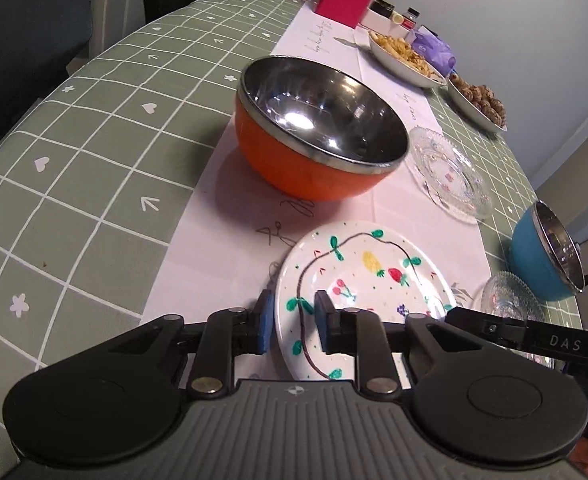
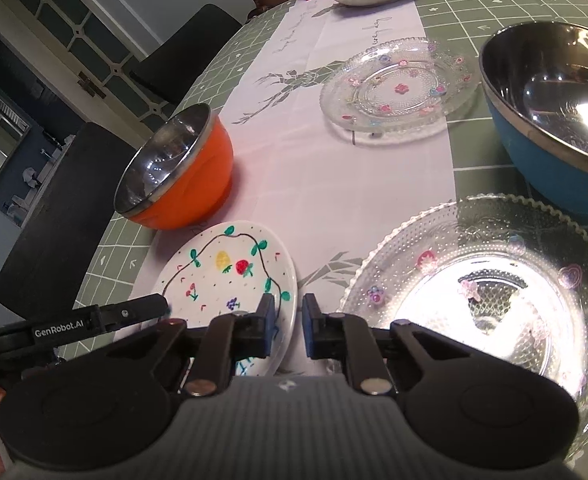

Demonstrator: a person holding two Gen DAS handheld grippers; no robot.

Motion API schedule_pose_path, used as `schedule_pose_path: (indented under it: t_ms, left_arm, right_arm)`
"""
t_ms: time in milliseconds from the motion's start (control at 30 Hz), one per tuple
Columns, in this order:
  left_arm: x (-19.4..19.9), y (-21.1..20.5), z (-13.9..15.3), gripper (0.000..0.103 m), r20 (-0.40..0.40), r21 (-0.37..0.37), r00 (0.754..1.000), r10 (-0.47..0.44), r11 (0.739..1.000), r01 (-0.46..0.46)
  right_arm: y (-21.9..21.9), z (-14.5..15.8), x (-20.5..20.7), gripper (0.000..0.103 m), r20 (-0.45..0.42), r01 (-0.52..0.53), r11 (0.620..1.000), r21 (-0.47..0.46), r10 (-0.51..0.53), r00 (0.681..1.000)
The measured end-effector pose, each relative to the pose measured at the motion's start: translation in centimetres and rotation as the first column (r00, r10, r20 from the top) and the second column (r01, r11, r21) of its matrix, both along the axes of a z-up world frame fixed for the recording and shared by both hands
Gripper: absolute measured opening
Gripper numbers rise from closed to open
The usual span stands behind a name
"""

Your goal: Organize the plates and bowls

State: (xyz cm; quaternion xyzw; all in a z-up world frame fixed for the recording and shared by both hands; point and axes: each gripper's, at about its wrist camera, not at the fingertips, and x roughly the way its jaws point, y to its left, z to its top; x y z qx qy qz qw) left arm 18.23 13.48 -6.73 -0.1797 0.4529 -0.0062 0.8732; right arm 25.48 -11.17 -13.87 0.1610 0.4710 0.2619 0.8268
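Both hand-held grippers clamp the white painted ceramic plate (image 1: 367, 276) on the bench: left hand-held gripper (image 1: 292, 324) on its near-left rim, right hand-held gripper (image 2: 288, 326) on its right rim. Beyond the plate stands the orange steel-lined bowl (image 1: 317, 128). Uneven lifting could let the thin rim slip out.

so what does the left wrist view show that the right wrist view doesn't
Only the left wrist view shows the jars and bottles beside the pink box and the purple bag.

Only the right wrist view shows the glazed door, the two dark chairs on that side, and the whole near glass plate.

Both show the painted plate with each gripper's jaws over its near rim, the orange bowl, blue bowl, far glass plate and the fries dish.
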Motion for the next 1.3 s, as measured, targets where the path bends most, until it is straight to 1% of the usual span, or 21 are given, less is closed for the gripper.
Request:
schedule_pose_path:
  t_ms: [100, 167, 267, 467, 600, 767, 867, 1033, 1300]
  left_arm:
    - [-0.2, -0.3, 0.1, 0.018, 0.003, 0.025, 1.0, 0.012, 1.0, -0.012]
    - [-0.3, -0.4, 0.2, 0.017, 0.003, 0.025, 1.0, 0.016, 1.0, -0.016]
    - [-0.7, -0.5, 0.8, 0.016, 0.025, 0.028, 1.0, 0.019, 0.999, -0.019]
    - [-2.2, 0.1, 2.0, 0.016, 0.025, -0.006, 0.998, 0.061, 0.998, -0.061]
    - [-3.5, 0.4, 2.5, 0.016, 0.004, -0.023, 0.996, 0.091, 0.996, -0.091]
    - [-5.6, -0.2, 3.3, 0.016, -0.007, -0.023, 0.997, 0.079, 0.997, -0.079]
    - [-7.0, -0.7, 3.2, 0.016, -0.021, -0.023, 0.997, 0.075, 0.997, -0.075]
    - [-8.9, -1.2, 2.7, 0.016, -0.041, -0.022, 0.997, 0.058, 0.998, -0.059]
    - [-10.1, -1.4, 2.0, 0.016, -0.069, 0.026, 0.996, 0.061, 0.998, -0.06]
  right_arm:
    - [0.0, -0.1, -0.2, 0.007, 0.017, 0.004, 1.0, 0.001, -0.004, 1.0]
    - [-0.2, -0.2, -0.2, 0.006, 0.007, 0.014, 1.0, 0.012, -0.014, 1.0]
    - [-0.4, -0.1, -0.3, 0.006, -0.002, 0.023, 1.0, 0.019, -0.023, 1.0]
    - [-0.5, 0.9, -1.4, 0.006, -0.019, 0.029, 0.998, 0.052, -0.029, 0.999]
    - [-0.5, 1.7, -2.9, 0.005, -0.029, 0.025, 0.998, 0.063, -0.023, 0.999]
    - [-1.2, 2.3, -5.4, 0.005, -0.051, 0.019, 0.999, 0.05, -0.016, 0.999]
    - [-1.8, 2.3, -7.0, 0.005, -0.057, 0.023, 0.998, 0.056, -0.02, 0.998]
    - [-2.4, 1.8, -9.4, 0.005, -0.07, 0.032, 0.999, 0.034, -0.03, 0.997]
    - [-2.4, 0.9, -11.9, 0.006, -0.09, 0.002, 0.999, 0.04, 0.002, 0.996]
